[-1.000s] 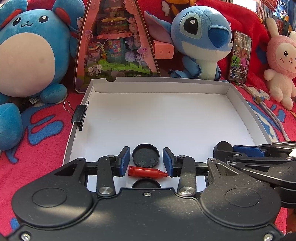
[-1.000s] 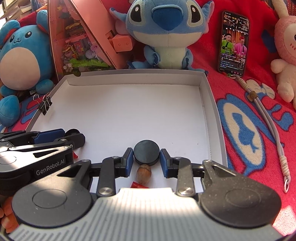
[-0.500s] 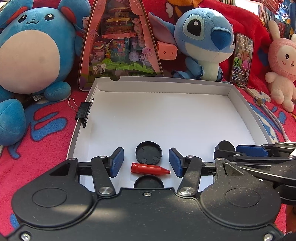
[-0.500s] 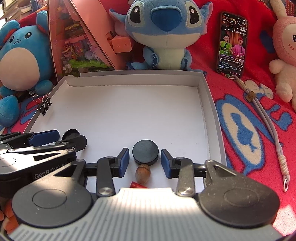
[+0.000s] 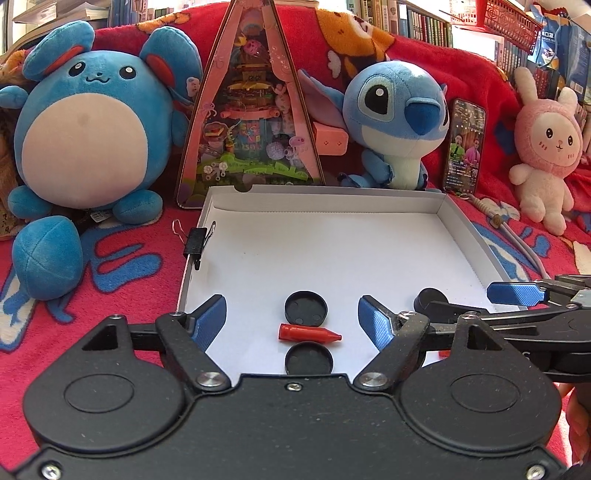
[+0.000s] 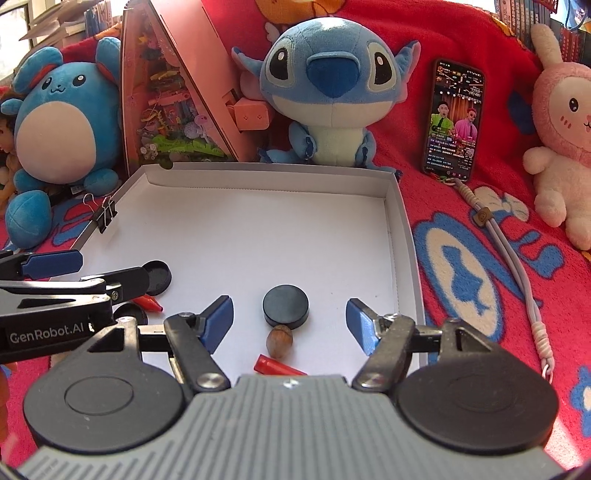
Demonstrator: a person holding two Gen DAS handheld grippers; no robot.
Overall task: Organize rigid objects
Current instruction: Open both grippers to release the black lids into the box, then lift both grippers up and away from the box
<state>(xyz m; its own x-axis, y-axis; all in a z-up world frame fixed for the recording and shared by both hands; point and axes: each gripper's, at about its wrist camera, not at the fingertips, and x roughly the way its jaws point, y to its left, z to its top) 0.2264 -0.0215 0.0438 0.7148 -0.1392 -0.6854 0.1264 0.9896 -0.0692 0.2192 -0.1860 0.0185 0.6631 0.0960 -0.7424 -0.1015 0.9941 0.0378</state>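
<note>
Left wrist view: left gripper (image 5: 291, 319) jaws wide apart, empty, straddling red crayon (image 5: 308, 333) between two black caps near the white tray (image 5: 465, 236) front edge, likely lined up; right gripper (image 6: 290, 319) also spread, empty.

This looks like a home, probably a bedroom or a child's room. A red blanket (image 6: 461, 206) with cartoon prints covers the surface. Plush toys sit along it: a round blue mouse (image 5: 88, 136), a blue alien (image 6: 328, 92) and a pink rabbit (image 5: 546, 147). A phone (image 6: 454, 122) leans on the blanket, and shelves of books (image 5: 417, 22) stand behind.
</note>
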